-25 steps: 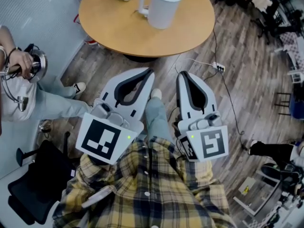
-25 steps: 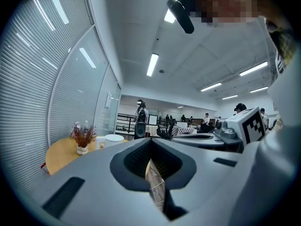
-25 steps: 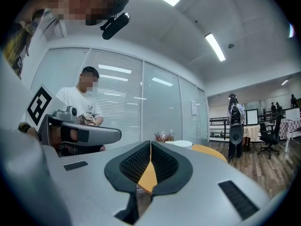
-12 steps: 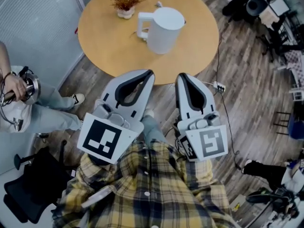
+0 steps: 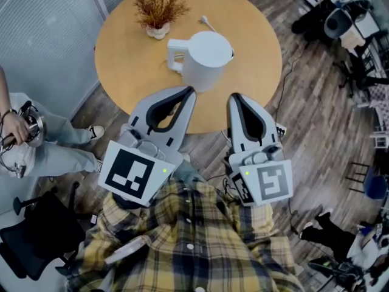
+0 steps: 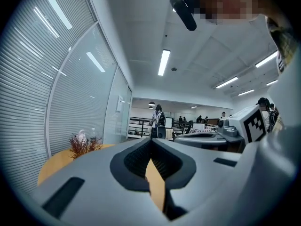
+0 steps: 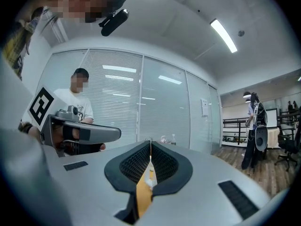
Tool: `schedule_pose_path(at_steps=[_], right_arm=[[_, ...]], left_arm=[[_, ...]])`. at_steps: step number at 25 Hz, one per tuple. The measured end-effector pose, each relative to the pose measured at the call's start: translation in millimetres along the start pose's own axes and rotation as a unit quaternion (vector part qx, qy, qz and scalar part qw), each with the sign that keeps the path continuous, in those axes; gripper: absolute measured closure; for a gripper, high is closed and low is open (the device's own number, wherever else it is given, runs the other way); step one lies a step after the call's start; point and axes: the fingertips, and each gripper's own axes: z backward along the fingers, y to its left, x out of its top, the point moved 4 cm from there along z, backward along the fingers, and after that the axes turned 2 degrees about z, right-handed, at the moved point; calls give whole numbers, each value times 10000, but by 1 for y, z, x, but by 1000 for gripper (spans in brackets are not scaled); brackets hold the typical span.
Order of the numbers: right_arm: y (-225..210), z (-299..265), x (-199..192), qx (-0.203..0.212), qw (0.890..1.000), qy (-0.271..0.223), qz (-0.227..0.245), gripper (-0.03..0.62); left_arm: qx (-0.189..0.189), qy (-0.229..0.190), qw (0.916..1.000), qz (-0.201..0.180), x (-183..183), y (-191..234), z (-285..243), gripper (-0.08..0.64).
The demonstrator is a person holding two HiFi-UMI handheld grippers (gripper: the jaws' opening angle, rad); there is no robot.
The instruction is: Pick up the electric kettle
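Note:
The white electric kettle (image 5: 205, 58) stands upright on the round wooden table (image 5: 121, 53), its handle (image 5: 174, 55) turned to the left. My left gripper (image 5: 192, 90) is shut and empty; its tips reach over the table's near edge, just short of the kettle's base. My right gripper (image 5: 233, 96) is also shut and empty, level beside it, and its tips are at the near edge, right of the kettle. In the left gripper view the jaws (image 6: 151, 139) meet at the tips with only tabletop showing through the slit. The right gripper view shows its jaws (image 7: 150, 143) closed the same way.
A small pot with a dried plant (image 5: 157, 10) stands on the table beyond the kettle. A seated person holding a device (image 5: 24, 132) is at the left, near a black chair (image 5: 36, 242). A cable and power strip (image 5: 281, 129) lie on the wooden floor at right.
Both grippers have moved forward together toward the table. The kettle and table now lie much closer, with the left tips over the table edge. Both stay shut.

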Motion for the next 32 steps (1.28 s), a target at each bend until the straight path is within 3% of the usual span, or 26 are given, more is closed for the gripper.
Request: schedule_pose_path(at_steps=[11, 16, 27, 32], right_arm=[[-23, -42, -6, -110, 9999, 93, -91, 557], [-18, -74, -8, -230, 9996, 151, -1, 557], [-51, -164, 5, -594, 9981, 155, 41, 557], [-55, -174, -4, -652, 9976, 248, -52, 557]], left_arm=[[136, 59, 9999, 37, 3, 43, -29, 557], [28, 40, 10000, -32, 7, 79, -40, 557], [-240, 219, 9992, -216, 22, 154, -105, 557], [-242, 335, 9987, -284, 18, 167, -114, 557]])
